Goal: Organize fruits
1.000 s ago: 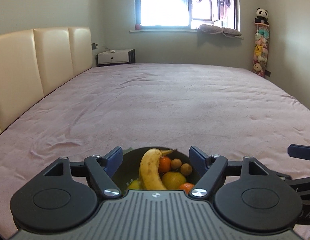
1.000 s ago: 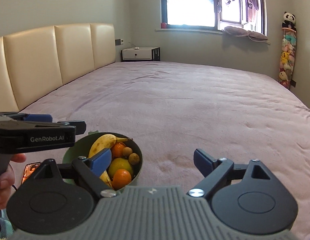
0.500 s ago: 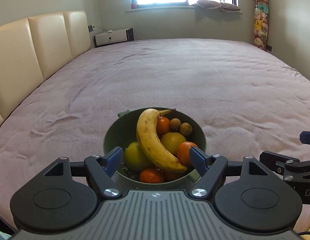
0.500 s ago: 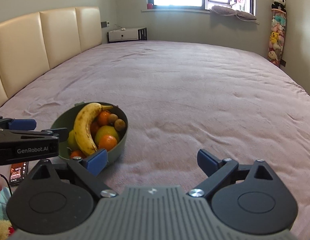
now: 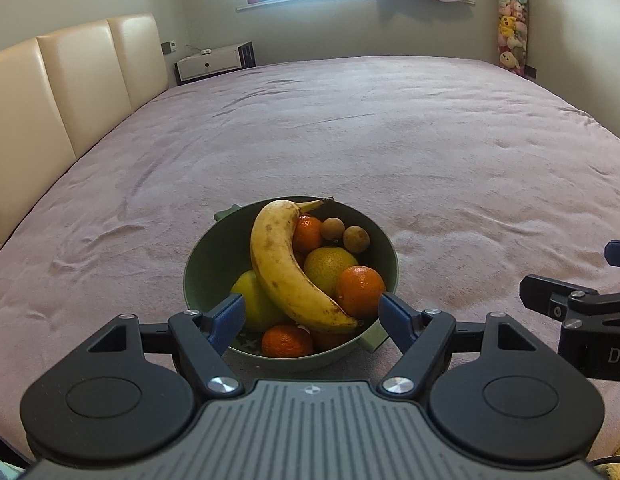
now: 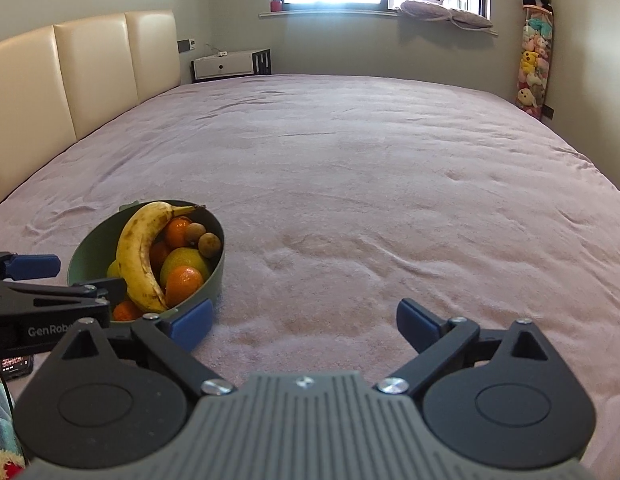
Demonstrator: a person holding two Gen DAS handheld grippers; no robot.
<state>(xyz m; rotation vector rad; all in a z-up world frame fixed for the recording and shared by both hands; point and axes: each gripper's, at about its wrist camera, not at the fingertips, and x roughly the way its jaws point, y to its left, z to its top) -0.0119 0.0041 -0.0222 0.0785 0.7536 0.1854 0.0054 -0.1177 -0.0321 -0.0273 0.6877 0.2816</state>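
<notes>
A green bowl (image 5: 198, 276) sits on the pink bedspread near the front edge. It holds a spotted banana (image 5: 282, 264), several oranges (image 5: 360, 290), a yellow-green citrus (image 5: 330, 264) and two small brown fruits (image 5: 356, 239). My left gripper (image 5: 310, 316) is open and empty, its blue fingertips (image 5: 228, 316) over the bowl's near rim. In the right wrist view the bowl (image 6: 88, 248) is at the left with the banana (image 6: 140, 256) on top. My right gripper (image 6: 306, 320) is open and empty over bare bedspread to the right of the bowl.
The pink bedspread (image 6: 370, 180) stretches far ahead. A cream headboard (image 6: 70, 80) runs along the left. A white nightstand (image 6: 230, 64) and a window are at the back. A soft-toy hanger (image 6: 536, 52) is at the right wall. A phone (image 6: 14, 364) lies at the left edge.
Both grippers have risen and tilted down, so the bowl now shows in full and lies farther ahead. Both stayed open.
</notes>
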